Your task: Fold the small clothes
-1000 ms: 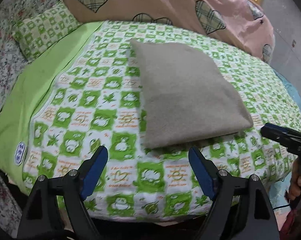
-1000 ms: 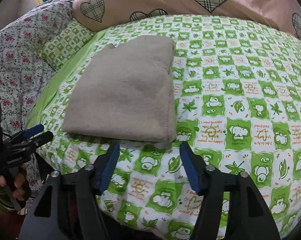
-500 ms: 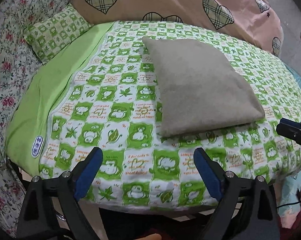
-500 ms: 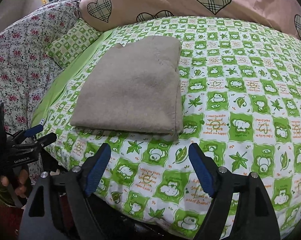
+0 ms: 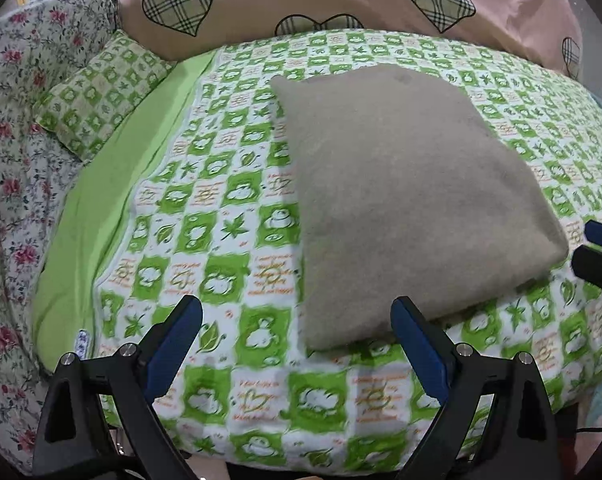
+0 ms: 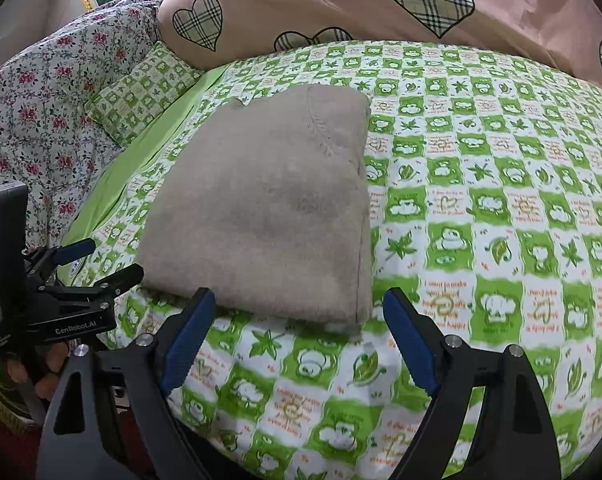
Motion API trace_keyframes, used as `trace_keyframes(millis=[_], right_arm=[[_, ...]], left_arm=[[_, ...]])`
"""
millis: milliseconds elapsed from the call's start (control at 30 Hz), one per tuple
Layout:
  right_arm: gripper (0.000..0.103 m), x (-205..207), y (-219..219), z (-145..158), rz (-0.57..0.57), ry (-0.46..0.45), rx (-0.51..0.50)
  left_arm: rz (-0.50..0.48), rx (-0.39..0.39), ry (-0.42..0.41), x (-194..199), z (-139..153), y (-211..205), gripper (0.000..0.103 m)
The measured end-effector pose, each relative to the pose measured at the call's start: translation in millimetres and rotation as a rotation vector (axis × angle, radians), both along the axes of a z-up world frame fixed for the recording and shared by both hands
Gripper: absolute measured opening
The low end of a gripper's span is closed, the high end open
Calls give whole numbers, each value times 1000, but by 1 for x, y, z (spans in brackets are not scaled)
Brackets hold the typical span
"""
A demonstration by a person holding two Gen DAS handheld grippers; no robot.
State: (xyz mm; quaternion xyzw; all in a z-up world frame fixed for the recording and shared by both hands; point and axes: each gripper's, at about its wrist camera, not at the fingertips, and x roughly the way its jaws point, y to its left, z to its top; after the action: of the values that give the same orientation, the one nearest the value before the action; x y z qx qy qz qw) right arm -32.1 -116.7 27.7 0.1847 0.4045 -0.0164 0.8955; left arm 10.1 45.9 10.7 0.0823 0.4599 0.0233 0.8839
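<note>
A folded beige garment (image 5: pixel 401 200) lies flat on the green-and-white checked bedspread (image 5: pixel 205 240); it also shows in the right wrist view (image 6: pixel 269 208). My left gripper (image 5: pixel 297 312) is open and empty, just in front of the garment's near left corner. My right gripper (image 6: pixel 297 304) is open and empty, just in front of the garment's near right edge. The right gripper's tip (image 5: pixel 597 256) shows at the right edge of the left wrist view. The left gripper (image 6: pixel 97 260), held in a hand, shows at the left of the right wrist view.
A pink duvet with plaid hearts (image 5: pixel 341 0) lies at the back. A green checked pillow (image 5: pixel 101 92) and a floral quilt (image 5: pixel 9 140) lie at the left. The bed's front edge (image 5: pixel 301 452) runs just beyond my fingers.
Both grippers have drawn back and then moved closer to the garment's near edge; the views have swung left. Both stay open and empty. The garment has not moved.
</note>
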Motion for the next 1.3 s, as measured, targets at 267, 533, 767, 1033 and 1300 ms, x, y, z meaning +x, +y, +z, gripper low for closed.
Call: trace_keyframes(millis=[267,533,767,1033,1300], right_arm=[[86,20,-2,4,18,-9,13],[86,36,-5,10,27,-19,13],[86,51,-9,10,32,-19,20],[86,64,-10,6,41,-4,27],[86,69,-11,2,45,8,33]], left_arm=[[21,-45,-5,14,3,5,95],[27,-103,-30,25,11,10,95],[6,-247,-106,31,21,20,95],[28,-211,-91,41,17,19,95],[15,-196,-62,41,12,13,95]])
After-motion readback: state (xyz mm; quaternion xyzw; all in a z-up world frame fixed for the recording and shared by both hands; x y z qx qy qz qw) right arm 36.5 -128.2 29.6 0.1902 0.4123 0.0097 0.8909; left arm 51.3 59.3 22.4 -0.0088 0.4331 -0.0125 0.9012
